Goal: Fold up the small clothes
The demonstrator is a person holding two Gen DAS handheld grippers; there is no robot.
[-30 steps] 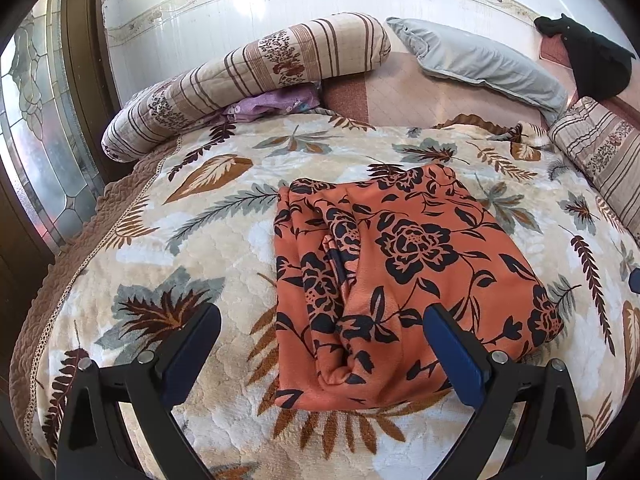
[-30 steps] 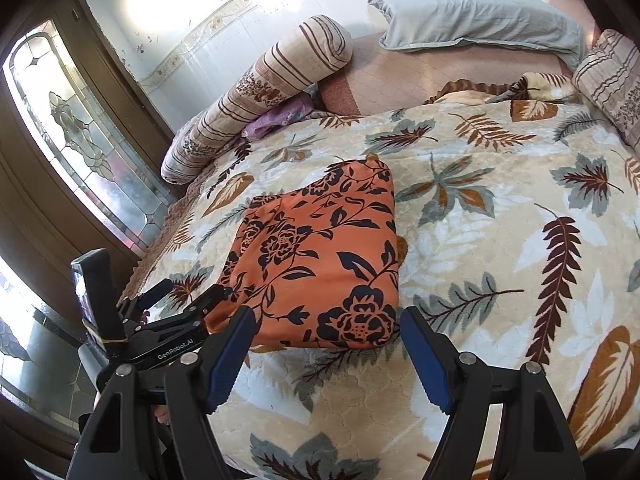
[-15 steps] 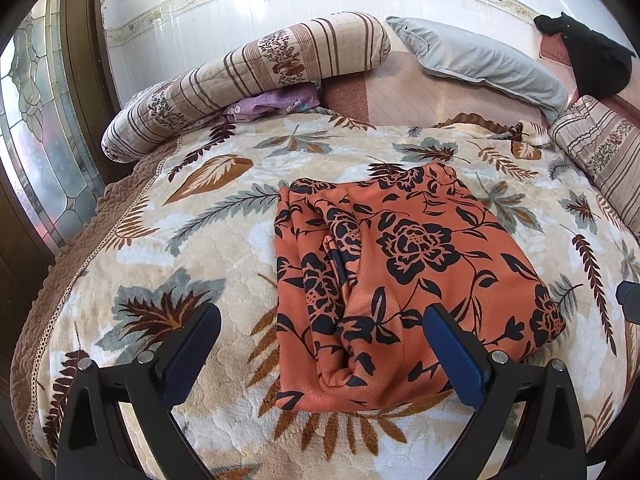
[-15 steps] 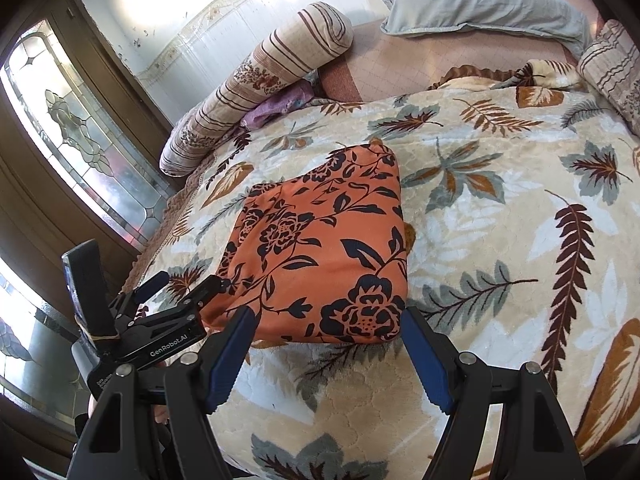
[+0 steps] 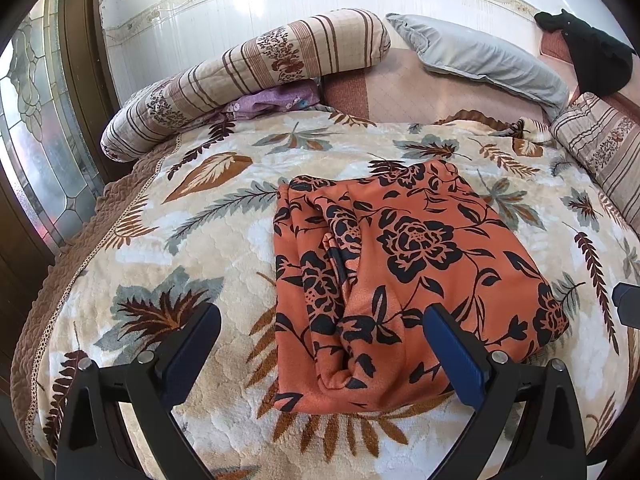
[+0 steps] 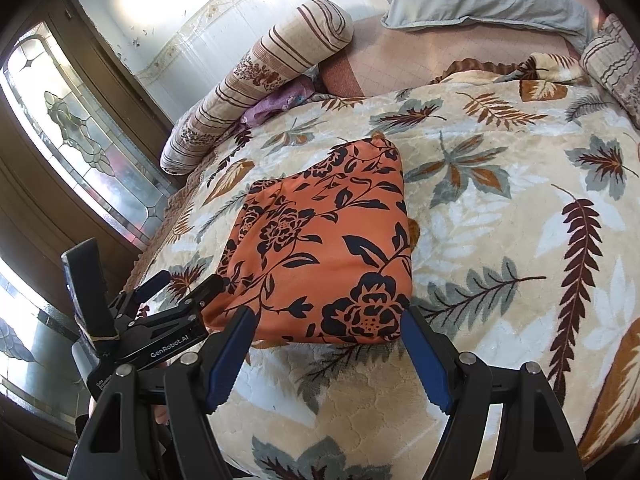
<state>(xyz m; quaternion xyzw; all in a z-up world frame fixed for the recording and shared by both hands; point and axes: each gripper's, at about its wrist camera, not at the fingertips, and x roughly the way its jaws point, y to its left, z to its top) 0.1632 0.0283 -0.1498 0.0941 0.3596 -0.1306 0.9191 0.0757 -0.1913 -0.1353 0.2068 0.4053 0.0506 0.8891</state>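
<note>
An orange garment with black flowers [image 5: 400, 264] lies folded on the leaf-patterned blanket [image 5: 160, 240]; it also shows in the right wrist view [image 6: 328, 248]. My left gripper [image 5: 320, 340] is open and empty, hovering just before the garment's near edge. My right gripper [image 6: 328, 352] is open and empty, just short of the garment's near right corner. The left gripper [image 6: 176, 292] shows in the right wrist view at the garment's left corner. A tip of the right gripper [image 5: 626, 304] shows at the right edge of the left wrist view.
A striped bolster [image 5: 240, 76] and a grey pillow [image 5: 480, 56] lie at the head of the bed. A purple cloth [image 5: 276, 100] sits under the bolster. A black cloth [image 5: 592, 56] hangs at the far right. A stained-glass door [image 6: 80, 132] stands left of the bed.
The right gripper has moved closer to the garment's near corner and tilted slightly. The left gripper has hardly moved. The garment lies as before.
</note>
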